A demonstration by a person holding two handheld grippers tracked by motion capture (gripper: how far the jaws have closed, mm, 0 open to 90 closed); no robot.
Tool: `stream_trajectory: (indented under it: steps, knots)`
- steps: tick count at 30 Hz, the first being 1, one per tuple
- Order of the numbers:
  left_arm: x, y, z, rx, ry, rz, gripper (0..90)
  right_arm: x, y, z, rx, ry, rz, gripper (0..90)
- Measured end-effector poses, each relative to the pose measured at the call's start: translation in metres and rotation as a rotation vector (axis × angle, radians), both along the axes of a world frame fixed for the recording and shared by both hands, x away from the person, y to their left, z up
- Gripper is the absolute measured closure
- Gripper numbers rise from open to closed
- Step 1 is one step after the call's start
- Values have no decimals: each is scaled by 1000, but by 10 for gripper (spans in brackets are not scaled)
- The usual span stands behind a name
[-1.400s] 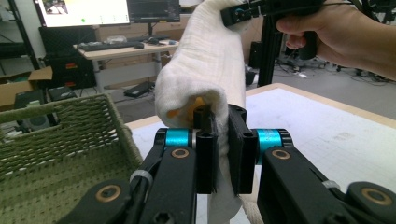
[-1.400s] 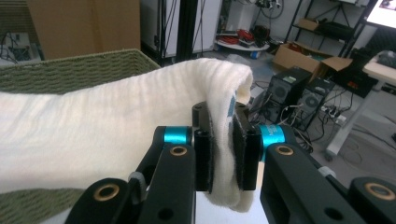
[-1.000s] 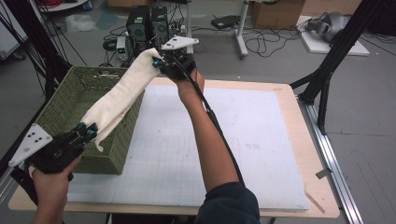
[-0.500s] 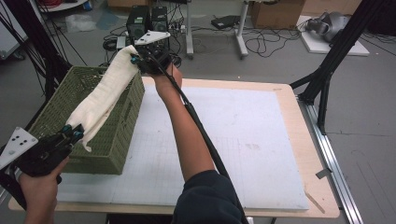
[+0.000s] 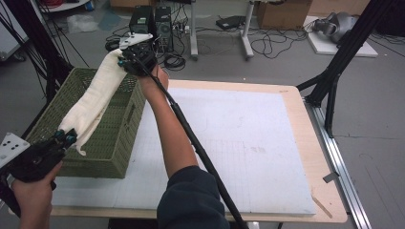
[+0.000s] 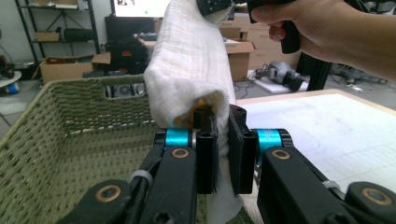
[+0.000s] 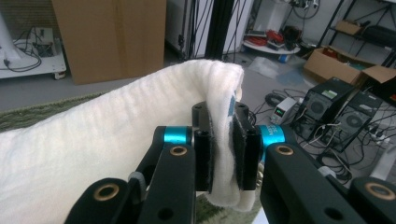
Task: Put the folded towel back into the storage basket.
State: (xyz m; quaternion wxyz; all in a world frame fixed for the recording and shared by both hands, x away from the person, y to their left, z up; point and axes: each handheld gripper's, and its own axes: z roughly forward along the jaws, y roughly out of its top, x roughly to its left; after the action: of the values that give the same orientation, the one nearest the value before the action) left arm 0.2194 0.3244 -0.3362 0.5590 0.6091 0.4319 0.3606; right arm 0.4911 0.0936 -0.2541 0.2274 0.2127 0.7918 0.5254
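Note:
A folded white towel (image 5: 95, 98) is stretched between both grippers above a green woven basket (image 5: 114, 138) at the table's left. My left gripper (image 5: 64, 137) is shut on the towel's near end, low by the basket's front corner. My right gripper (image 5: 128, 61) is shut on the far end, held high over the basket's back edge. In the left gripper view the towel (image 6: 191, 65) rises from the pinched jaws (image 6: 223, 135) over the basket (image 6: 74, 135). The right gripper view shows the towel (image 7: 102, 140) clamped between the jaws (image 7: 224, 140).
A white mat (image 5: 239, 143) covers the wooden table (image 5: 329, 210). Computer towers (image 5: 153, 21) and cables lie on the floor beyond the table. Black frame legs (image 5: 334, 71) stand at the right, and another black frame (image 5: 38, 47) stands at the left.
Both hands carried the towel to the left, from over the basket's right edge to above its inside. The right gripper moved farther than the left.

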Motion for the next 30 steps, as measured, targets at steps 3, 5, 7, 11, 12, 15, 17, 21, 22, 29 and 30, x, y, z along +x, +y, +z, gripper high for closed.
stream_trajectory:
  steps: [3,5,7,11,12,15,17,21,22,29,30]
  knots:
    - [1,2,-2,8,16,11,825,4,10,-6,-10,19,1,806]
    - [1,3,-3,18,25,22,824,6,17,-10,-16,28,4,805]
    - [1,5,-4,13,30,29,823,8,24,-14,-29,37,6,805]
    - [2,9,-4,-3,53,47,805,13,37,-21,-35,56,13,805]
    - [2,10,-5,-2,61,52,793,14,40,-23,-41,61,14,805]
    - [3,10,-6,2,86,58,756,17,51,-28,-66,70,25,804]
    - [4,11,-7,-7,99,73,686,18,57,-31,-75,75,37,792]
    - [4,16,-4,-31,116,94,536,22,65,-42,-83,106,19,545]
    - [3,16,-3,-30,113,101,509,22,65,-44,-76,112,15,520]
    - [1,21,1,-65,92,112,371,19,56,-39,-61,119,19,439]
    - [1,21,2,-69,91,113,360,18,53,-38,-60,118,24,439]
